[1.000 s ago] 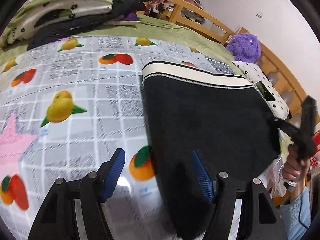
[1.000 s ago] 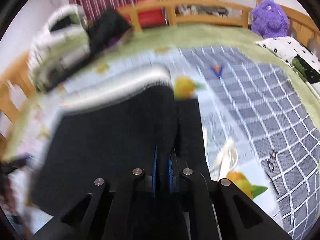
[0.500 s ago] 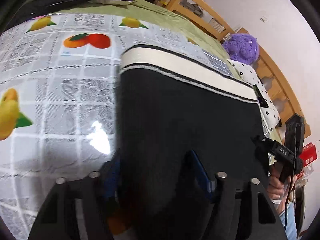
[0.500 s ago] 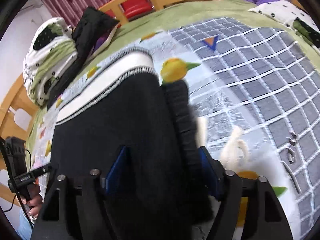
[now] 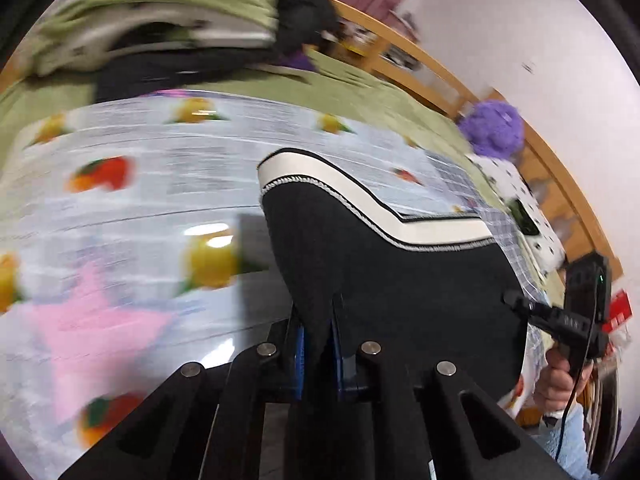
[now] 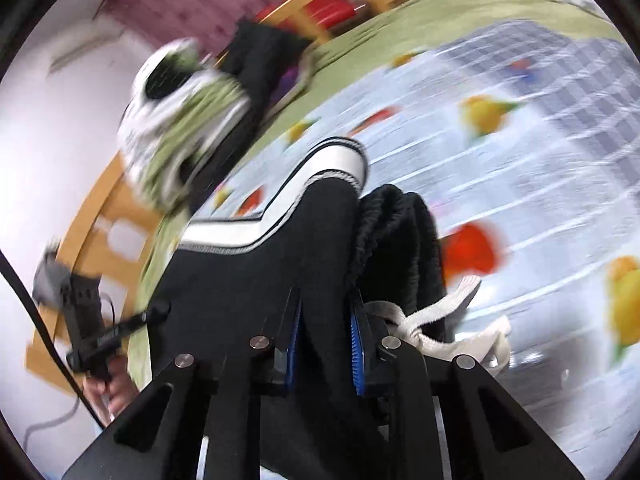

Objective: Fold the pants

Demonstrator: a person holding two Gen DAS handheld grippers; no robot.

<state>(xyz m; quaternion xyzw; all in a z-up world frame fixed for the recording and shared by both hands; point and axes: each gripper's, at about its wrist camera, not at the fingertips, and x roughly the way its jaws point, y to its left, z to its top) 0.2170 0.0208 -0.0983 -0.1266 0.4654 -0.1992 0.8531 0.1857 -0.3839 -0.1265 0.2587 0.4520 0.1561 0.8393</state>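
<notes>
Two grippers: both pinched on the black pants; fabric is lifted at lower centre of each view
Left gripper: jaws pressed tight on a fold of cloth
Right gripper: jaws just closed onto thicker fabric (white drawstring hangs at its right)
Pants: white-banded edge raised over the fruit-print cloth
Background: purple plush, upper right of left view
</notes>
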